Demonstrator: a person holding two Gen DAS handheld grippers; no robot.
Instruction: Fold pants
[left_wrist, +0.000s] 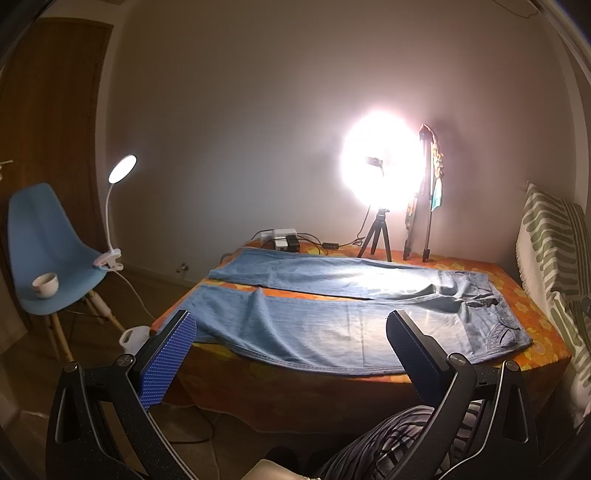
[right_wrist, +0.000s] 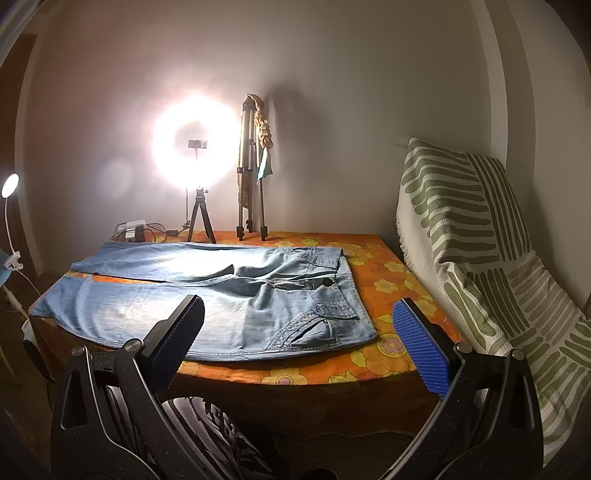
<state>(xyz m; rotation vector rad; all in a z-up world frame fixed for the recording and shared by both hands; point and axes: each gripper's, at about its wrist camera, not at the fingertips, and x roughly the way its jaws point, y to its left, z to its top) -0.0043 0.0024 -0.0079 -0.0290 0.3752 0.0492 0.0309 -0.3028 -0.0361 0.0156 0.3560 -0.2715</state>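
Both tongs, left (left_wrist: 291, 325) and right (right_wrist: 299, 314), hang released before flat jeans (right_wrist: 221, 306); the cup's (left_wrist: 45, 284) contents are hidden.

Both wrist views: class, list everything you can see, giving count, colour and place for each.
Jeans: one, light blue, flat on table, legs apart.
Table: one, orange floral cloth.
Ring light: one, white, on tripod at table's back.
Tripod: one, folded, against wall.
Chargers: several, white and black, back left corner.
Chair: one, blue, left.
Clip lamp: one, white, on chair.
Cup: one, white, on chair.
Throw: one, green-striped, right.
Left gripper: open, blue pads.
Right gripper: open, blue pads.
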